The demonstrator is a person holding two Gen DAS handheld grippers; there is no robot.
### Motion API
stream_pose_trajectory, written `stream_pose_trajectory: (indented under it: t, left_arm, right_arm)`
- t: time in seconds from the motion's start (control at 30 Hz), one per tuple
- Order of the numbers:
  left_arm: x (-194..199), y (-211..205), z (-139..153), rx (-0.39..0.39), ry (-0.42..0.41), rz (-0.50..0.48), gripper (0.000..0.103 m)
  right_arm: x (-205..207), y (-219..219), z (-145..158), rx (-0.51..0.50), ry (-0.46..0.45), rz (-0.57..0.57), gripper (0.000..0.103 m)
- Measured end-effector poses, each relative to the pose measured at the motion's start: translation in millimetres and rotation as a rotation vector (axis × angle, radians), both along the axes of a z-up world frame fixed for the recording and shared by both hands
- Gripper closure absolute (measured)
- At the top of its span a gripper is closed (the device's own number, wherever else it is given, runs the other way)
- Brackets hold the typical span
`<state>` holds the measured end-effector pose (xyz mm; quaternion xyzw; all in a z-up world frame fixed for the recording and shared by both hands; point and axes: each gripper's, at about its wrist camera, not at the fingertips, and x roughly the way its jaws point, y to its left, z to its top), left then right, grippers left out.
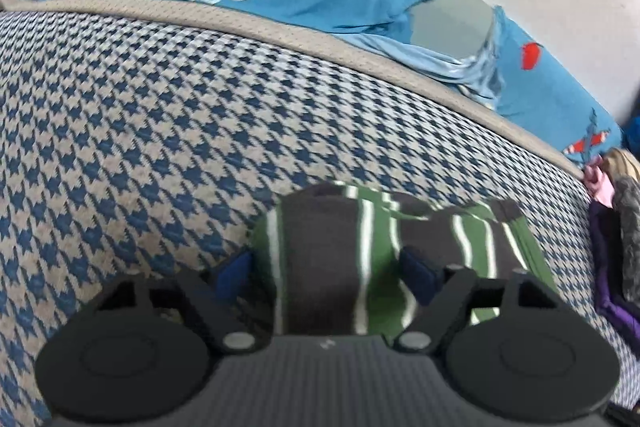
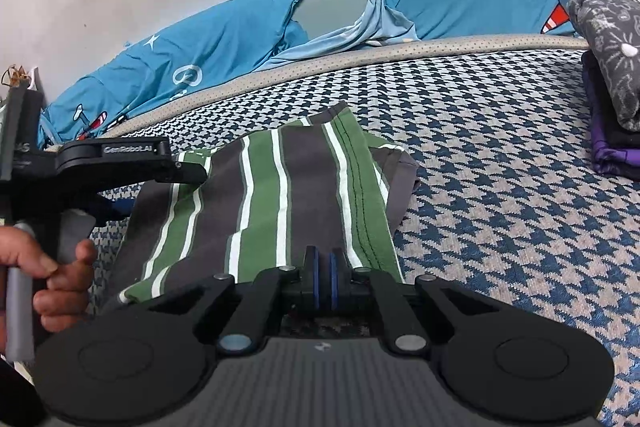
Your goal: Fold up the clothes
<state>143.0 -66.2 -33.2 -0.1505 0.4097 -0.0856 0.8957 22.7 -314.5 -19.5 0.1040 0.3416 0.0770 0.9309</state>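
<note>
houndstooth mat (image 2: 500,187) | striped garment (image 2: 280,187) | folded pile (image 2: 612,83) right

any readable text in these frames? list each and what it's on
"GenRobot.AI": on the arm of the left gripper, right wrist view.
Small print on that gripper's body, far left: too small to read.
White print on the blue sheet: partial, unreadable.
Small logo on the right gripper: not legible.

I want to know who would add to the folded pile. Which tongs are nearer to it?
Right. The right tongs sit at the striped garment's near edge, the pile off to their right. The left tongs reach in over the garment's far left side, farther from the pile.
</note>
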Motion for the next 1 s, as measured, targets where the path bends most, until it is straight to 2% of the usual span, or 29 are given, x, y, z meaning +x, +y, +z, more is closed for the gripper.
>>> stream_pose_trajectory:
  t: [0.2,0.47,0.6,0.87,1.0]
  left_arm:
    - [2.7,-5.7,-5.2,0.031,-0.019,0.017,0.039]
    - [1.7,-15.4,0.1,0.093,-0.063,0.034,0.054]
    - [-0.5,-26.0,6.6,0.178,-0.106,0.026,0.058]
    - [6.8,-23.3,15.6,0.223,-0.144,0.069,0.063]
    - [9.4,-17.1,13.2,0.233,-0.127,0.098,0.063]
  right_arm:
    - [-0.1,0.3,-2.3,0.003,-0.002,-0.003,0.097]
    - [-1.9,-1.1,-1.4,0.021,-0.004,-0.008,0.097]
    - [-2.3,-1.9,-0.5,0.034,-0.009,-0.014,0.097]
    - [-3.3,-1.3,0.6,0.037,-0.019,-0.015,0.097]
    - [-3.0,-0.9,1.0,0.035,-0.021,-0.016,0.096]
